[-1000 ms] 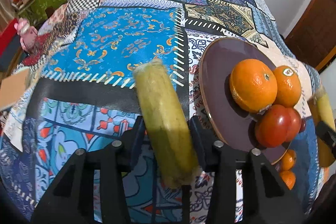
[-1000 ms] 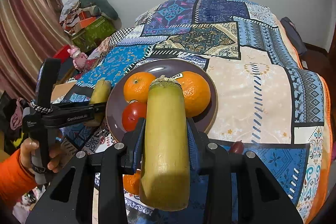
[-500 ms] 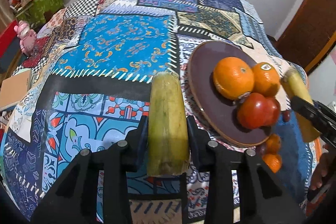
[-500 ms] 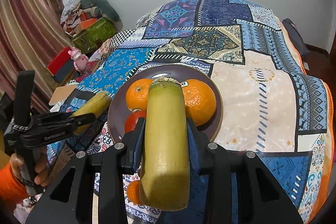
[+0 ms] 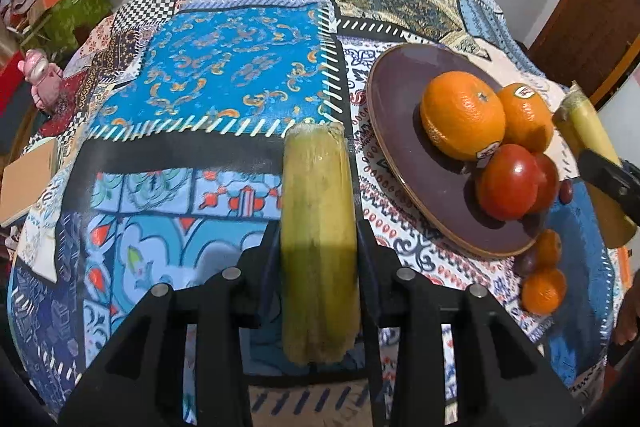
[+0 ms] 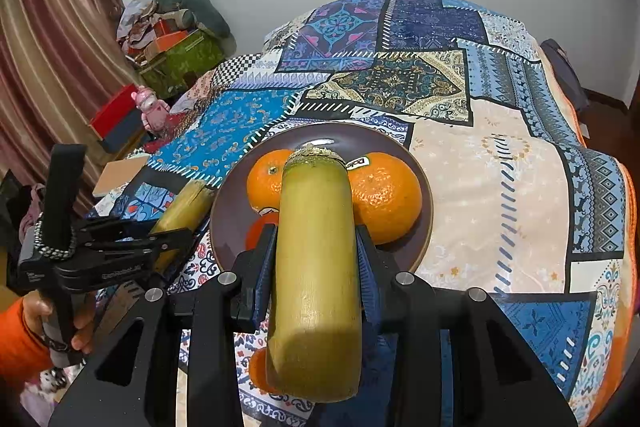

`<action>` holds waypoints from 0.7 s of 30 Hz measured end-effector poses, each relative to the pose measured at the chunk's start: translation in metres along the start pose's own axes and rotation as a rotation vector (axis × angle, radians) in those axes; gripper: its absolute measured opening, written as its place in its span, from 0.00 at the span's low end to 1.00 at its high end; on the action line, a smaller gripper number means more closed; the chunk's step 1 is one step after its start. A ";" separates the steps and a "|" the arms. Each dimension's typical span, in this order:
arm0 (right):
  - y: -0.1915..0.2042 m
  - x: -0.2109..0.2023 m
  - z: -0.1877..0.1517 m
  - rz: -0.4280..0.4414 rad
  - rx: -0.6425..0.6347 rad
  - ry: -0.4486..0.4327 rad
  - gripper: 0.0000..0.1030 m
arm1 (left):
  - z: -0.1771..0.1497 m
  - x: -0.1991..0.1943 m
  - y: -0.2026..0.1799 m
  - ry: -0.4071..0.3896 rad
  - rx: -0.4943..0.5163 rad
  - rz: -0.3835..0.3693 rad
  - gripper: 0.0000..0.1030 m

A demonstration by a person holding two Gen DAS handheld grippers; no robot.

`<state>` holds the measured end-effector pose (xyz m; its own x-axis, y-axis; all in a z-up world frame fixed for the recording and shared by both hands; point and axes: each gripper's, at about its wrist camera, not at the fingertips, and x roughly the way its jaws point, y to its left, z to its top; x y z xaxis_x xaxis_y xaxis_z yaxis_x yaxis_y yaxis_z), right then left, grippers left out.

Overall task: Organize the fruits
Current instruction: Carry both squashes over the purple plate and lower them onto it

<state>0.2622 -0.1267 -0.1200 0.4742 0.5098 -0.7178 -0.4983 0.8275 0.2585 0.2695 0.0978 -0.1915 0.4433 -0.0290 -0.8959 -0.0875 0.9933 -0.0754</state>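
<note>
In the left wrist view, the left hand-held gripper (image 5: 318,247) was closed on a yellow-green stalk piece (image 5: 318,239) at the lower centre of the frame; the piece stood out forward beyond its fingers, above the patchwork bedcover (image 5: 224,83). In the right wrist view, the right hand-held gripper (image 6: 316,251) gripped a second stalk piece (image 6: 316,267) in the same way, and its far end covered part of the brown plate (image 6: 424,227). On the plate lay two oranges (image 6: 384,197) and a red tomato (image 5: 508,181). Two small mandarins (image 5: 544,289) lay on the bedcover just beside the near rim. A pink toy (image 6: 151,107) stood further away at the left.
</note>
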 end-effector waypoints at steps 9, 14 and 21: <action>0.001 -0.006 0.008 0.035 0.001 -0.022 0.23 | 0.006 0.001 0.010 -0.011 -0.044 -0.037 0.35; 0.014 -0.004 0.007 -0.039 -0.097 -0.004 0.23 | 0.002 -0.005 0.008 -0.020 -0.033 -0.027 0.35; 0.015 -0.001 -0.011 -0.012 -0.111 0.056 0.31 | -0.004 -0.017 0.000 -0.045 0.004 -0.032 0.35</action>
<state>0.2465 -0.1174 -0.1230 0.4407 0.4835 -0.7563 -0.5719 0.8007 0.1786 0.2585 0.0976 -0.1782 0.4853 -0.0560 -0.8725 -0.0689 0.9924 -0.1020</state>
